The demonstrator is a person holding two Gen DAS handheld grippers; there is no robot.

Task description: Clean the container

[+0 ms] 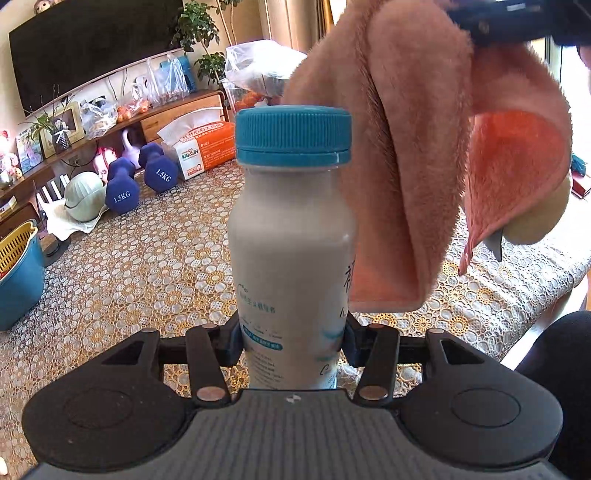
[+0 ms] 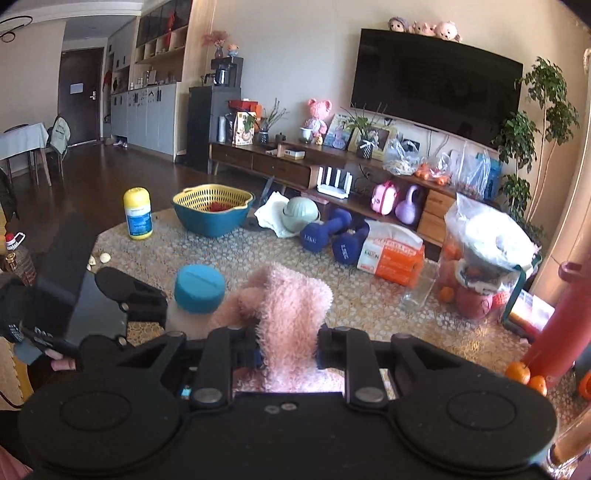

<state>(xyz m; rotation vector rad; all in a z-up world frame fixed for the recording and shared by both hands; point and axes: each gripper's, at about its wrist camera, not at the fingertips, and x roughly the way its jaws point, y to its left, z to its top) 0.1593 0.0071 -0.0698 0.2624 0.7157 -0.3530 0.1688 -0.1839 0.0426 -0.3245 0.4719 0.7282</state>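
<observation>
A white plastic bottle (image 1: 291, 254) with a blue screw cap (image 1: 293, 134) stands upright in my left gripper (image 1: 293, 345), which is shut on its lower body. A fluffy pink cloth (image 1: 402, 155) hangs down against the bottle's right side, held from above by my right gripper (image 1: 517, 18). In the right wrist view my right gripper (image 2: 286, 356) is shut on the pink cloth (image 2: 288, 314). The bottle's blue cap (image 2: 199, 288) shows just left of the cloth, and the left gripper (image 2: 133, 295) sits beyond it.
The table carries a lace-pattern cover (image 1: 147, 266), two blue dumbbells (image 1: 140, 182), a tissue pack (image 2: 395, 254), a blue basin with a yellow strainer (image 2: 212, 214), a yellow-capped bottle (image 2: 137, 214), a clear glass (image 2: 417, 291) and bagged fruit (image 2: 484, 258). A person's fingers (image 2: 61, 363) hold the left gripper.
</observation>
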